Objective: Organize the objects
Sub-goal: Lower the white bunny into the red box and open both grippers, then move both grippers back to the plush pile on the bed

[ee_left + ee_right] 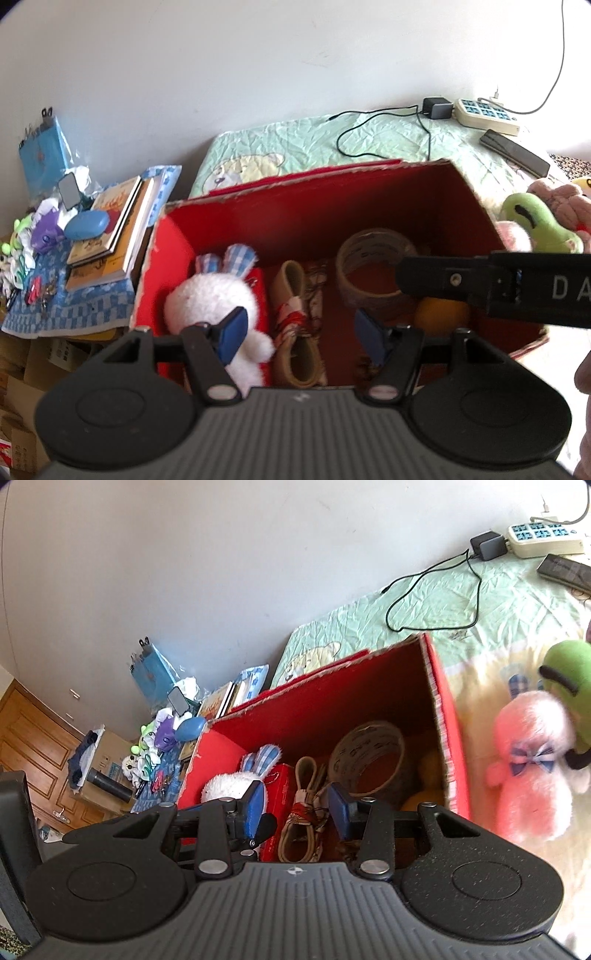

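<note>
A fluffy pink plush animal with a blue checked bow (528, 768) lies on a pale yellow and green quilted bed cover (436, 605), just to the right of an open red cardboard box (448, 734). It looks like the next item to put away. A green plush toy (565, 675) presses against its upper side. The pink toy should be light, soft and squashy, not fragile and not slippery. A grip across its narrower middle, just below the bow, would probably hold best; the fur alone may slide out of a pinch.

Inside the box sit a white plush rabbit with blue checked ears (214, 299), a flat red packet (282, 790) beside it, a coiled beige strap (295, 328), a wide roll of brown tape (373, 266) and a round orange object (439, 314), partly hidden.

The left gripper (299, 336) hangs over the box with its blue-padded tongs wide apart and empty. The right gripper (297, 805) is also above the box, tongs wide and holding nothing; its black body crosses the left view.

Beyond the box lie a white power strip (487, 114), a black charger with cable (437, 107), and a stack of books (110, 236) to the left.
</note>
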Demonstrator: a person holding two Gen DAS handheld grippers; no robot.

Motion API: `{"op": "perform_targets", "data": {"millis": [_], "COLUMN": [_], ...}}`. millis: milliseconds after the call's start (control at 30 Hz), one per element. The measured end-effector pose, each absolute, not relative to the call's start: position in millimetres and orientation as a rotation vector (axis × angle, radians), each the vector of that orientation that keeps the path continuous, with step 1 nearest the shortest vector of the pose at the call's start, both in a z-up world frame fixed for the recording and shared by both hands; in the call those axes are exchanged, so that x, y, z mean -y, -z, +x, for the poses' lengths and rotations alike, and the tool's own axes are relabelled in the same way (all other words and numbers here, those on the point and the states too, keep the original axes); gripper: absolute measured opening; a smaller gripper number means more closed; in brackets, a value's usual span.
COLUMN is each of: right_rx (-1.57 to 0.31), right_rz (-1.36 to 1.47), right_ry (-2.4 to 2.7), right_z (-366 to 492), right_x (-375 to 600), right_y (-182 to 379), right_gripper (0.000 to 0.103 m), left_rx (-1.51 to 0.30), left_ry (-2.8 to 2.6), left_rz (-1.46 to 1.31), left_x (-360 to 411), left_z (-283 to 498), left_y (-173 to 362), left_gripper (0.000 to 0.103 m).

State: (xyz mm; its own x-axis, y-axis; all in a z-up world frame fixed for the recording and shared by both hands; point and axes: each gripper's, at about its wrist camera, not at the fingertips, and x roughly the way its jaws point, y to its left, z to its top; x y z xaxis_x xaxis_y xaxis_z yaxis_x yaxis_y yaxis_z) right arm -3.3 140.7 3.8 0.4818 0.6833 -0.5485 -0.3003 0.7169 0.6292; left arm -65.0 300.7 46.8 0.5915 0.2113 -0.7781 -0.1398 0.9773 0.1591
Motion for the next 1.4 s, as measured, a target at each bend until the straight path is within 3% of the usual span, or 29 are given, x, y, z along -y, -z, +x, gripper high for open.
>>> {"op": "perform_targets", "data": {"millis": [633,1400], "right_rx": [-0.809,-0.883], "right_rz": [0.501,0.576], "right_ry": [-0.638,-0.591], "right_z": [-8.4,-6.9], "right_x": [-41.9,52.7], "right_y": [-17.8,26.7], "right_gripper": [0.043,0.043], "left_rx": [-0.883,-0.913], "left_ry": [-0.207,-0.085], "left_rz": [0.103,0.062], "left_x": [-195.5,-92.5], "left_z": [-56.8,-58.1], "left_y": [-68.7,-39.0], "left_gripper": [0.071,0.073]}}
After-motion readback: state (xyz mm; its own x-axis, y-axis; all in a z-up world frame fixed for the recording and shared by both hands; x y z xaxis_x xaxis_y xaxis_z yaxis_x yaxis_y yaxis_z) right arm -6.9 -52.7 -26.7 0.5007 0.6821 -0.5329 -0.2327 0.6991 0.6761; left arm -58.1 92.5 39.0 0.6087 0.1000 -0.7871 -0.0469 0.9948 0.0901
